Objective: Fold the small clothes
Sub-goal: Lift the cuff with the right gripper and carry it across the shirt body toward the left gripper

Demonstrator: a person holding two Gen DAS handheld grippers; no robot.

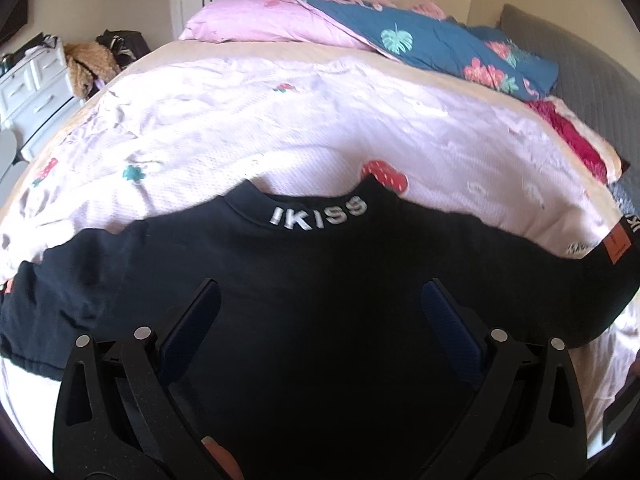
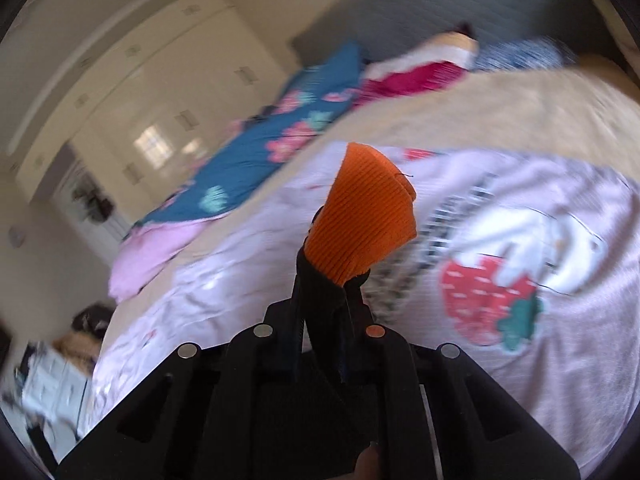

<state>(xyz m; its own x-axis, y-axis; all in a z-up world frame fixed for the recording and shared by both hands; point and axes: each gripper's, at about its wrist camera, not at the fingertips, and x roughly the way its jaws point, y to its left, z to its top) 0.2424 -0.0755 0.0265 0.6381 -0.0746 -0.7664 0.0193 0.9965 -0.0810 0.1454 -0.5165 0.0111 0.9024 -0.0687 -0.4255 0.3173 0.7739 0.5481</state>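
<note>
A black top (image 1: 320, 264) lettered "IKISS" on its collar is spread flat across the near edge of the bed (image 1: 280, 54), on a pink sheet (image 1: 280, 128) printed with strawberries. Both sleeves are stretched out sideways; an orange patch (image 1: 617, 247) is seen on the sleeve toward the right edge. The left gripper (image 1: 320, 320) is held over the middle of the top with its fingers spread wide apart — nothing is pinched between them.

The right gripper (image 2: 332, 280) is clamped on black fabric ending in an orange ribbed cuff (image 2: 366, 220) — the cuff is lifted clear above the sheet. This view is motion-blurred. A blue floral quilt (image 1: 440, 46) and a pink pillow (image 1: 256, 24) are seen at the far edge of the bed.
</note>
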